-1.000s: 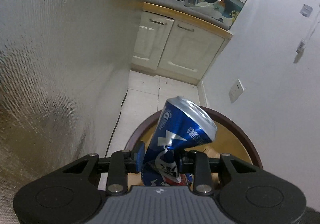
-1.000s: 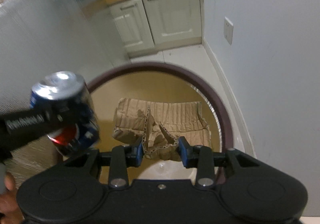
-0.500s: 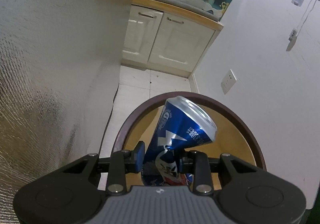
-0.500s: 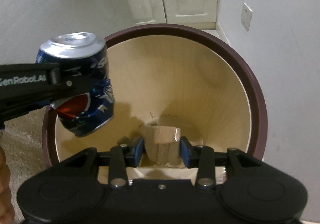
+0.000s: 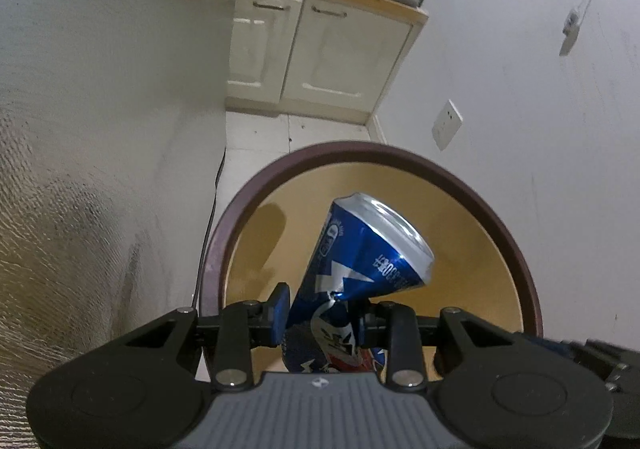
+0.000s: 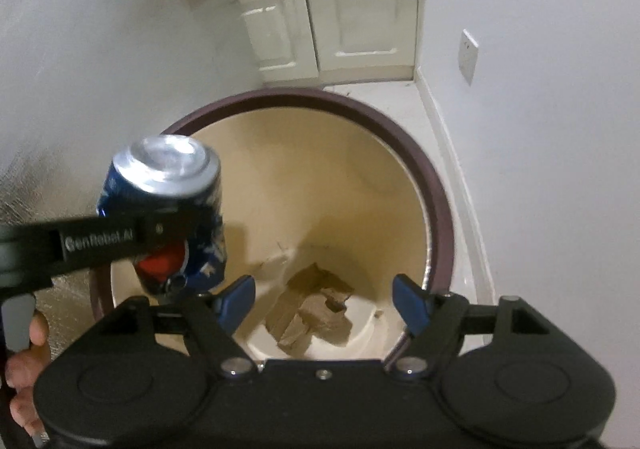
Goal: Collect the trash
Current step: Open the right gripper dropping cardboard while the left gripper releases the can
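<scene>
A dented blue soda can (image 5: 360, 269) is pinched at its crushed middle by my left gripper (image 5: 320, 315), which is shut on it above the mouth of a round bin (image 5: 400, 153) with a dark rim and a cream inside. In the right wrist view the same can (image 6: 168, 205) hangs over the bin's left rim (image 6: 436, 209). My right gripper (image 6: 326, 299) is opening above the bin, with nothing between its blue pads. A crumpled piece of brown cardboard (image 6: 312, 313) lies on the bin's bottom.
The bin stands in a corner between a white wall with a socket (image 6: 468, 53) on the right and a textured grey panel (image 5: 80, 169) on the left. Cream cabinet doors (image 5: 316, 53) close the passage behind. A person's fingers (image 6: 24, 365) show at lower left.
My right gripper opened and let go of the cardboard, which dropped to the bin's bottom. The left gripper kept its hold on the can and moved further over the bin's mouth.
</scene>
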Demonstrator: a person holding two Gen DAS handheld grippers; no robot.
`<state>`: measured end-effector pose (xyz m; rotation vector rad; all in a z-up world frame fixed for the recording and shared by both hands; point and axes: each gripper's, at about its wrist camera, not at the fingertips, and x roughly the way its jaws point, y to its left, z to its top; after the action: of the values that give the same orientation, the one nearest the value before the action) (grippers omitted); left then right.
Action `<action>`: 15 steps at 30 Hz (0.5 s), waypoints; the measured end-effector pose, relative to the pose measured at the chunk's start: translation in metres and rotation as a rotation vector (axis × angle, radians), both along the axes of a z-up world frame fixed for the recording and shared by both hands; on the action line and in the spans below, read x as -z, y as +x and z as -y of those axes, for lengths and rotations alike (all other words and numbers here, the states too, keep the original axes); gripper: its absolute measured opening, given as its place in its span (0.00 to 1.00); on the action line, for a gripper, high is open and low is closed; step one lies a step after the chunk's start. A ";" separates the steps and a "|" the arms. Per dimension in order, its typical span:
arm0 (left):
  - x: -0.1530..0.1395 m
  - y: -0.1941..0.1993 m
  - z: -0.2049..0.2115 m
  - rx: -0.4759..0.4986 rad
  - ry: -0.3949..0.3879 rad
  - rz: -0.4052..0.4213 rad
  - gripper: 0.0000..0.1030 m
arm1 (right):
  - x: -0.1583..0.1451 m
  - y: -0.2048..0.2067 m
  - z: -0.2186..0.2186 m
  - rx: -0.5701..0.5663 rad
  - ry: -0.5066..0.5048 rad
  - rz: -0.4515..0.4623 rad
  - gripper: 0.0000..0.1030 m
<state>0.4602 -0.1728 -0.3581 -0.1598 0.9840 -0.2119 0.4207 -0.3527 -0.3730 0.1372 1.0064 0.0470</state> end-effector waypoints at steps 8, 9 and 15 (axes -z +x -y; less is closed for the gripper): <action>0.004 0.001 0.006 0.031 0.014 -0.013 0.36 | -0.016 -0.006 0.014 0.047 0.066 0.064 0.74; 0.004 0.001 0.006 0.028 0.015 -0.012 0.41 | -0.017 -0.007 0.017 0.055 0.084 0.071 0.74; -0.003 -0.003 0.005 0.013 0.038 0.012 0.55 | -0.021 -0.009 0.022 0.088 0.087 0.089 0.74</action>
<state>0.4577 -0.1775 -0.3555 -0.1178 0.9765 -0.2056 0.4121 -0.3742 -0.3519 0.2570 0.9091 0.0169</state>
